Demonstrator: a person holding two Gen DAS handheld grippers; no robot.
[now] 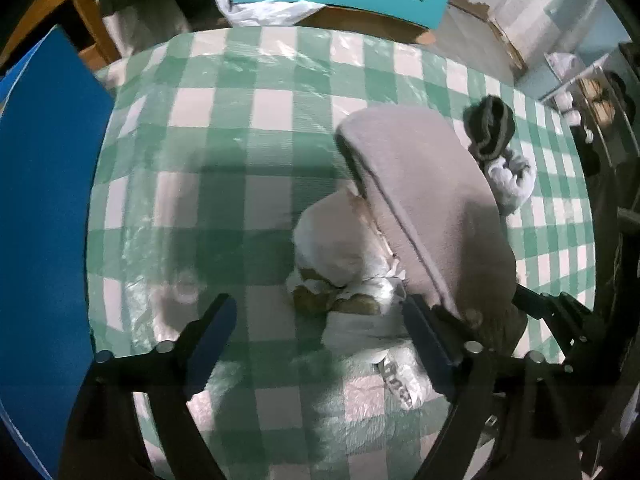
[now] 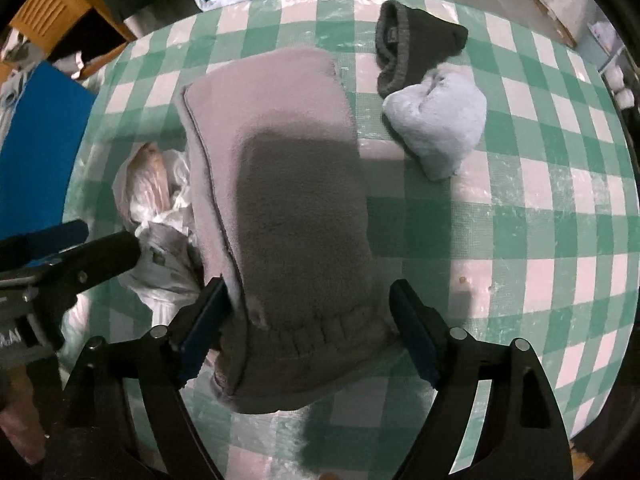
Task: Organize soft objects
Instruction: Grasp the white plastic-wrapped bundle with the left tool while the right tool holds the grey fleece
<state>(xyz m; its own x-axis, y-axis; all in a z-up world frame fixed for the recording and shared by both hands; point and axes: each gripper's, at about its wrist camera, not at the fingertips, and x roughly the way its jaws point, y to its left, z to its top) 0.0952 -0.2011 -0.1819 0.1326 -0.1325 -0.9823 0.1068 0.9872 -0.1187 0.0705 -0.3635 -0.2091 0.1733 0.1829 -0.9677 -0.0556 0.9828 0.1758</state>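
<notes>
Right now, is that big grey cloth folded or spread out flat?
Folded. The grey cloth lies doubled on the checked table, its layered edges showing along the left side.

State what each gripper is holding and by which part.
Neither holds anything. The right gripper is open astride the grey fleece's ribbed end; the left gripper is open over the plastic bag.

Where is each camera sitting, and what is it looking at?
Left wrist: sits on the left hand-held gripper, looking down across the checkered table at the plastic bag; its own open fingers show, plus part of the right hand-held gripper.
Right wrist: sits on the right hand-held gripper, looking down at the grey fleece between its open fingers; the left one pokes in at left.
Shared: fleece, bag, dark beanie, pale blue cloth, table.
</notes>
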